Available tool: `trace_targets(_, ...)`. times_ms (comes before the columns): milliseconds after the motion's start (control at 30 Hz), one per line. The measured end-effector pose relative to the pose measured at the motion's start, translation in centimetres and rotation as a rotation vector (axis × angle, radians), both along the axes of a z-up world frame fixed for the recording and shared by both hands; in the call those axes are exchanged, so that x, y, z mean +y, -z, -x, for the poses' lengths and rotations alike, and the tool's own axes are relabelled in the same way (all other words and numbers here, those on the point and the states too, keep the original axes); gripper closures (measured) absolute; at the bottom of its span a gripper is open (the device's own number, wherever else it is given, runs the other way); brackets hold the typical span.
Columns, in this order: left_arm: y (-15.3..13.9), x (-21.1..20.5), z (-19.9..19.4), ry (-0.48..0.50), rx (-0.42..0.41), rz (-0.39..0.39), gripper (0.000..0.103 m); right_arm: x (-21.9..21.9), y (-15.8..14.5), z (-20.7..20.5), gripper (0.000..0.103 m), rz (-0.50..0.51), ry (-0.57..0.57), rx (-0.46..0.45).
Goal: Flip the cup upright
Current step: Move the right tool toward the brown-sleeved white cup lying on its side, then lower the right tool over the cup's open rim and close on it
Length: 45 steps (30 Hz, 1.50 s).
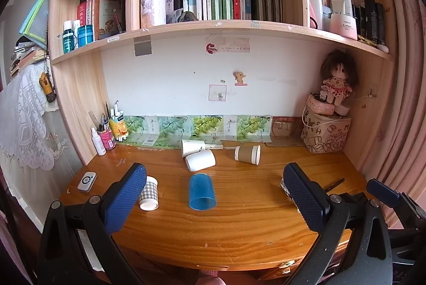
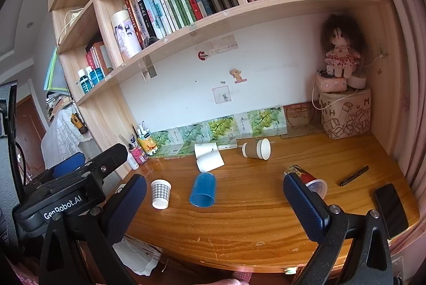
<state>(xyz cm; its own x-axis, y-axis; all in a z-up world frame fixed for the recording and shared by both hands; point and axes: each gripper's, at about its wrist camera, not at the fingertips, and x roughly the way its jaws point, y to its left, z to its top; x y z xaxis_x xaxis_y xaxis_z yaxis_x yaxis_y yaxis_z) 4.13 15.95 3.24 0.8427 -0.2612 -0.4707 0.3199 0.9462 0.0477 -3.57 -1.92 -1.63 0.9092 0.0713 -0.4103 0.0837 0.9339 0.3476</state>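
Checked cup (image 1: 148,193): far left on the desk (image 1: 239,226), mouth down, just beside the left gripper's (image 1: 213,194) left finger.
Blue cup (image 1: 202,191): lying centre, mouth toward the near edge, framed between the left fingers, so likely the one to flip.
2 white cups (image 1: 199,159): tipped over, touching, farther back.
Brown cup (image 1: 247,154): on its side, right of them.
Red cup (image 2: 310,180): lying right, partly behind the right gripper's (image 2: 213,194) right finger.
Fingers: both pairs spread wide, holding nothing, touching nothing, hanging above the near edge.
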Motion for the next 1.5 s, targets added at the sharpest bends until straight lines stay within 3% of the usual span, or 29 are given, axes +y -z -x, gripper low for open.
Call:
trace_targets(633,0.8,-0.4,-4.2,-0.032,0.066,0.007,0.0,-1.1,0.8,-4.8,0.0,-0.039,-0.079,0.045)
trace_targets(900,2.0,-0.1,-8.3,-0.037,0.122,0.008,0.0,-1.1,1.4,-9.3,0.0,-0.051,-0.128,0.114)
trace_targets(1167,2.7,-1.4,-14.1,0.031,0.188,-0.024,0.0,-2.2,2.0,-14.7,0.0,-0.075,-0.117,0.198)
trace_targets(1300,2.7,-2.5,-16.6,0.077,0.175,-0.063,0.0,-3.4,2.7,-17.2,0.0,-0.146,-0.107,0.242)
trace_targets(1500,2.6,-3.9,-20.2,0.152,0.182,-0.097,0.0,-5.9,4.8,-20.9,0.0,-0.336,-0.071,0.342)
